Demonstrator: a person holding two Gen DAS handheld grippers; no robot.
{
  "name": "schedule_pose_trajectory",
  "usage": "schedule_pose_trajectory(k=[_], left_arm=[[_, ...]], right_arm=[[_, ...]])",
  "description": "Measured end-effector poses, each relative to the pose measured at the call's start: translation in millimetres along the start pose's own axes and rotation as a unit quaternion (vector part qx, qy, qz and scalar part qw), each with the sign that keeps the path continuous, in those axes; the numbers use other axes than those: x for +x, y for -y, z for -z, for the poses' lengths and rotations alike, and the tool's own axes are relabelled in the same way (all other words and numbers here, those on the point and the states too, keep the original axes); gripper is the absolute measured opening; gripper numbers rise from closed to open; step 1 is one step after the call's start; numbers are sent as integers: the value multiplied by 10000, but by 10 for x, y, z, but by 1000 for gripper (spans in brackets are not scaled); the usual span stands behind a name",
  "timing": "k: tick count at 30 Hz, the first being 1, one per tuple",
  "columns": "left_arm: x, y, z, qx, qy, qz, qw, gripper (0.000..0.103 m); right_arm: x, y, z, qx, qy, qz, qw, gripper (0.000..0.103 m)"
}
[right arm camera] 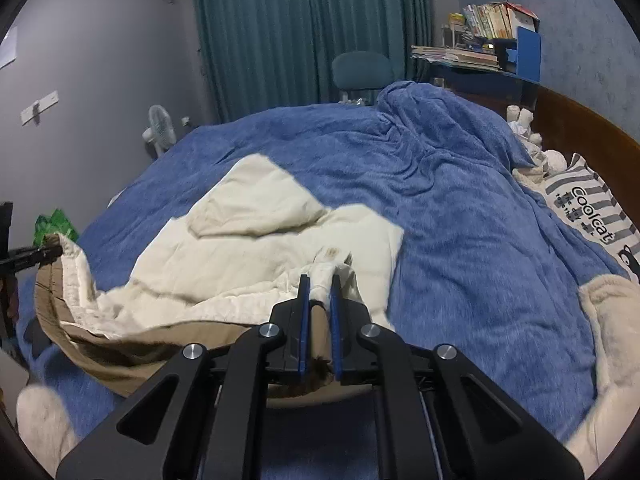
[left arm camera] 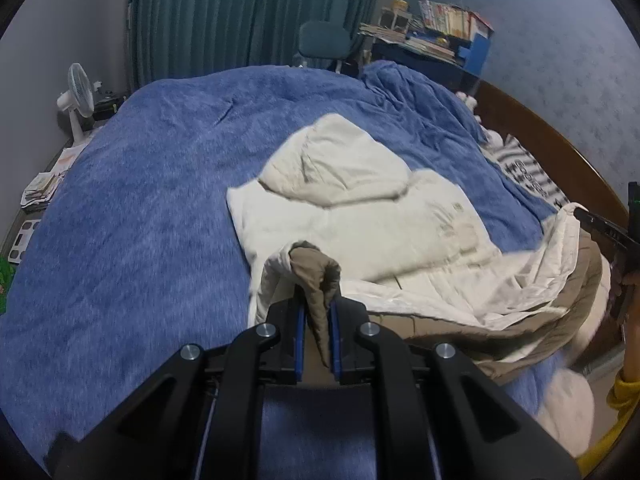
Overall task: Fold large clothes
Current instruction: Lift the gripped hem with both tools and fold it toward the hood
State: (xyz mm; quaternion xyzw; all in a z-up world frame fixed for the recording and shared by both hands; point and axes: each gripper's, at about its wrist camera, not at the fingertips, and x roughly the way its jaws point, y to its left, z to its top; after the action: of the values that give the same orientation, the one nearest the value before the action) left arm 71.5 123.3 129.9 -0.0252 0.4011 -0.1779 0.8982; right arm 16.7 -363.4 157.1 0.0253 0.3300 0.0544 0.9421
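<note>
A large cream hooded jacket (left arm camera: 360, 216) with a brown lining lies on a blue blanket (left arm camera: 140, 200) over the bed, hood toward the far side. My left gripper (left arm camera: 318, 304) is shut on the near hem corner, brown lining pinched between the blue pads and lifted. My right gripper (right arm camera: 319, 292) is shut on the other hem corner of the jacket (right arm camera: 256, 248), cream fabric bunched between its pads. The hem hangs stretched between the two grippers, showing the brown lining (right arm camera: 132, 352). The right gripper (left arm camera: 604, 228) shows at the right edge of the left wrist view, the left gripper (right arm camera: 32, 258) at the left edge of the right wrist view.
A striped pillow (right arm camera: 588, 204) and soft toys lie by the wooden headboard (right arm camera: 600, 132). A cream fluffy cover (right arm camera: 616, 344) sits at the near right. A white fan (left arm camera: 78, 96), an office chair (left arm camera: 324, 42), a cluttered desk (left arm camera: 436, 48) and green curtains stand beyond the bed.
</note>
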Motion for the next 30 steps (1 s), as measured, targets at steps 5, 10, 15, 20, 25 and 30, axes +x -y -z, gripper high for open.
schedule_pose_trajectory(k=[5,10,15,20,25,30], left_arm=[[432,-161,-342,-124,-14,-45,9999,7],[892,-342,-740,-154,-40,-199,9997,7],[1364,-479,-1181,-224,-94,-380,9990,7],[1933,-554,-1527,-240,-342,-630,9971,7],[2494,-696,-1504,-439,-727,-799,9932,7],[2688,-831,-1371,-644,-831,-841,9909,11]], right_arm=[[463,126,-263,157,63,175,9997,9],[1066,234,-579,254,50,486,9985,9],[1682,379,-901,421,-37,750,9963,9],[2306,529,-1019,714,-261,1051,9915,9],[2864,705,-894,1243,-608,1032,9850,9],[3132,778,-829,1467,-670,954,9823,10]])
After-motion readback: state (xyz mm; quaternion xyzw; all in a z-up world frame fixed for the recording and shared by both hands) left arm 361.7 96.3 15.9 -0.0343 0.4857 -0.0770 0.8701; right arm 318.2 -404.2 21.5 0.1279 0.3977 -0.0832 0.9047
